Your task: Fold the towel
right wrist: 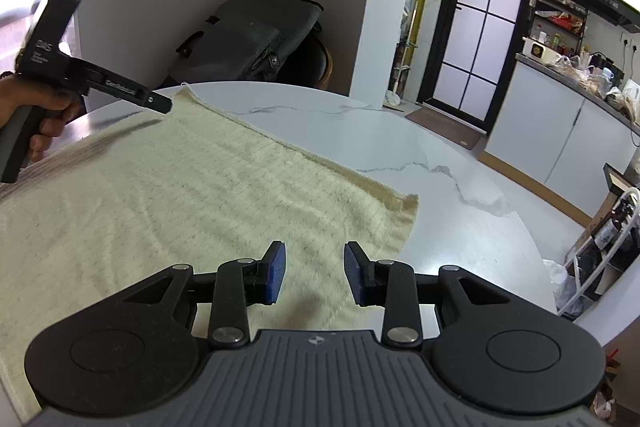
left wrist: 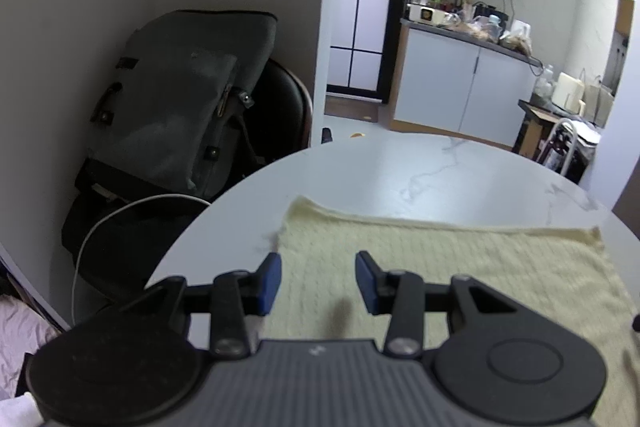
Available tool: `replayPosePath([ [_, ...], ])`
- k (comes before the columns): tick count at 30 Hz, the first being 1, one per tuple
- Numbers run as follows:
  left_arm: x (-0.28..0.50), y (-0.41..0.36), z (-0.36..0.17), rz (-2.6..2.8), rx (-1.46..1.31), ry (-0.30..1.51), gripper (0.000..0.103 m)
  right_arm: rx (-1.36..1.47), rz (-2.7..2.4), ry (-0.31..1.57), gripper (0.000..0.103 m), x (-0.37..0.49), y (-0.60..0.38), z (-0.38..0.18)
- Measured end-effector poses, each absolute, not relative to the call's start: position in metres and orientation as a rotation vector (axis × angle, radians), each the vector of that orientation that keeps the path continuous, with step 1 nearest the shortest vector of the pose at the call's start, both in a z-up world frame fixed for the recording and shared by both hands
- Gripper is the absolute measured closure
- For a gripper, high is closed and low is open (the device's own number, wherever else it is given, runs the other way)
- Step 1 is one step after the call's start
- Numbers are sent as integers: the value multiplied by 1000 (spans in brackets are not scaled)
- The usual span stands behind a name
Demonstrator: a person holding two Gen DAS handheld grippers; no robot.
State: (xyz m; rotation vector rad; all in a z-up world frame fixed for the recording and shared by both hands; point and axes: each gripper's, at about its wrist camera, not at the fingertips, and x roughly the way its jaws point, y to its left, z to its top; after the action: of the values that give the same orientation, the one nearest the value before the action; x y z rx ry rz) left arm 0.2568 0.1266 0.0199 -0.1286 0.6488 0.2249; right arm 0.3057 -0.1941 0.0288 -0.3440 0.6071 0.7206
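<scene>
A cream knitted towel [left wrist: 460,267] lies spread flat on the round white marble table [left wrist: 400,167]. My left gripper [left wrist: 318,279] is open and empty, hovering just above the towel's left part near its left edge. In the right wrist view the towel [right wrist: 180,195] covers the table's near left side. My right gripper [right wrist: 314,273] is open and empty above the towel's right part, near its right edge. The left gripper [right wrist: 160,105] also shows at the far left of that view, held by a hand over the towel's far corner.
A grey backpack [left wrist: 180,99] sits on a dark chair [left wrist: 280,107] beyond the table's left edge, with a white cable [left wrist: 120,219] beside it. A kitchen counter [left wrist: 472,39] stands far behind. A rack with bottles [right wrist: 600,247] stands right of the table [right wrist: 440,155].
</scene>
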Motion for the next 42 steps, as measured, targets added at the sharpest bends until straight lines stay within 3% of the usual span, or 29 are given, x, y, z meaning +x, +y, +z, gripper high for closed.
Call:
replayPosePath([
  [26, 146, 96, 31, 151, -180, 565, 59, -298, 690, 599, 66, 212, -224, 49],
  [28, 139, 93, 29, 162, -156, 569, 59, -293, 691, 599, 65, 207, -226, 49],
  [31, 126, 90, 28, 176, -145, 556, 59, -283, 683, 603, 56, 199, -231, 45],
  [42, 71, 61, 21, 226, -122, 416, 59, -234, 669, 577, 56, 169, -246, 39],
])
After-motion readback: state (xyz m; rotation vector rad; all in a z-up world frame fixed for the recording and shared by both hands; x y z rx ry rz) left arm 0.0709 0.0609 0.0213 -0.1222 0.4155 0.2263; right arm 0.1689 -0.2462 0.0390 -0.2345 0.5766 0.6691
